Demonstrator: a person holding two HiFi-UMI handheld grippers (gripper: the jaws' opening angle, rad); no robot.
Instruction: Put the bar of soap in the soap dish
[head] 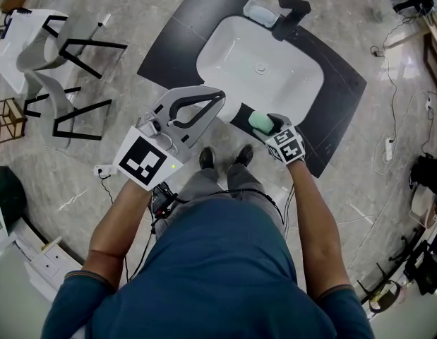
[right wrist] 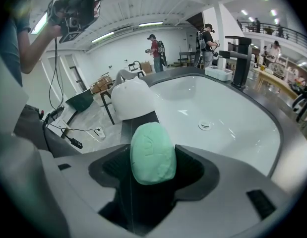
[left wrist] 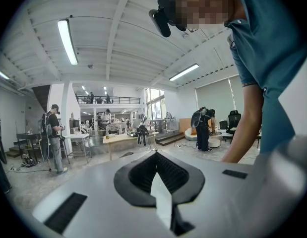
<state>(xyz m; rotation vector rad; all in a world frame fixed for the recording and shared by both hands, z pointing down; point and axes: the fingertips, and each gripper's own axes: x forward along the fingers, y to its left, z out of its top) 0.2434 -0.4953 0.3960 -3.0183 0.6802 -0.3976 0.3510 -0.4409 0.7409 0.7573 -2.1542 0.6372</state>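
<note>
Soap (right wrist: 153, 152) is pinched in my right tool (right wrist: 154, 162) at the counter's (head: 338, 90) near edge, so I judge the pickup made. Next I must carry it across the sink (head: 274, 83) to the soap dish (head: 261, 11) at the far edge. My left tool (head: 218, 97) is pressed together, empty.

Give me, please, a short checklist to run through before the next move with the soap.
1. Green oval bar of soap sits between the right gripper's jaws, with both pads against it: ok.
2. Soap lifted clear of the black countertop: cannot tell.
3. Pale rectangular soap dish beside the black faucet looks empty: ok.
4. Way across the white ceramic basin to the dish is free: ok.
5. Left gripper holds nothing and sits to the left of that route: ok.
</note>
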